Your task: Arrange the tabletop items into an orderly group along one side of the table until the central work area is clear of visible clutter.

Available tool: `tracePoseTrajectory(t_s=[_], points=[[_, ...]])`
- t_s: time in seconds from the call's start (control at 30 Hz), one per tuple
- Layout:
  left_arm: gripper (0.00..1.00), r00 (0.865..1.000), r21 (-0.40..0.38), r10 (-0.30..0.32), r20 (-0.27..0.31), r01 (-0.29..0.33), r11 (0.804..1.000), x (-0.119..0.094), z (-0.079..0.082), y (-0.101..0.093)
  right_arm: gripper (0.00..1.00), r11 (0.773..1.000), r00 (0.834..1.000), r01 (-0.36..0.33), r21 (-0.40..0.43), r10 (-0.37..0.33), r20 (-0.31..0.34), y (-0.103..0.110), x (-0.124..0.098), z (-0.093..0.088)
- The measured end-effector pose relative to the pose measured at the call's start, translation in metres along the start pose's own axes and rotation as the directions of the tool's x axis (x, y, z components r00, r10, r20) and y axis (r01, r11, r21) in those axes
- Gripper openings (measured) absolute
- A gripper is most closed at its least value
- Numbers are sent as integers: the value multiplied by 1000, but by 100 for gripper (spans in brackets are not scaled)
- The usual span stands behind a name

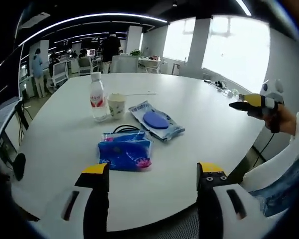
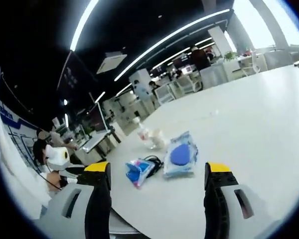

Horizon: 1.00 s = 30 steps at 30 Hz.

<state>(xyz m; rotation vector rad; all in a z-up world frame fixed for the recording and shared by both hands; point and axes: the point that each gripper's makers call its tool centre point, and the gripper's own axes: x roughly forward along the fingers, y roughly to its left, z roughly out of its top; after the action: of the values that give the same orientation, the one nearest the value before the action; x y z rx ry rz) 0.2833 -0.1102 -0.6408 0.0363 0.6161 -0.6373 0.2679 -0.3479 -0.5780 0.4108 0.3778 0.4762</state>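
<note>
The left gripper view looks from the near edge of the white table point(image 1: 199, 114) across its top toward the office behind, roughly level. The items sit at mid-distance, left of center of the frame. The right gripper view looks from farther off along the same table point(image 2: 249, 124), rolled so the tabletop slopes up to the right of the frame. Both views share 1 cluster: blue packet point(image 1: 125, 150) point(image 2: 138, 172), water bottle point(image 1: 97, 98) point(image 2: 141, 132), paper cup point(image 1: 116, 105) point(image 2: 157, 137).
</note>
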Motion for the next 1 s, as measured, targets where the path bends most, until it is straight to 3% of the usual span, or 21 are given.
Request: tracePoseTrajectory(t_s=[0.1,0.23,0.33,0.47,0.57,0.7,0.77,0.87,1.0], points=[[72,1000,-1,16,-4,-16,1000,1,0,12,75,1000,999,7,-5,-7,-38,-3,0,-7],[71,998,-48,52,27,-50,998,0,10,17,75,1000,1000,16,-1,-16,-18,-17,-2,1],[71,997,-51,75,21,-74,996,4,13,15,74,1000,1000,19,17,-19,-18,-31,1,8],[71,995,-67,93,22,-91,994,12,15,9,74,1000,1000,2,-18,-3,-23,-43,4,21],[70,995,-70,98,-1,-98,993,24,13,0,73,1000,1000,-4,16,4,-19,-53,4,25],[70,994,-66,104,26,-102,993,30,21,-13,73,999,997,-6,35,8,-72,-61,8,11],[70,995,-72,97,6,-96,993,34,18,-17,72,999,996,-4,49,8,-84,-63,10,7],[70,995,-14,94,-20,-94,995,38,20,-14,72,995,995,-16,97,25,-97,-63,14,-2],[69,996,14,94,-12,-94,996,44,38,-5,72,990,991,-31,141,49,-122,-63,22,-12]])
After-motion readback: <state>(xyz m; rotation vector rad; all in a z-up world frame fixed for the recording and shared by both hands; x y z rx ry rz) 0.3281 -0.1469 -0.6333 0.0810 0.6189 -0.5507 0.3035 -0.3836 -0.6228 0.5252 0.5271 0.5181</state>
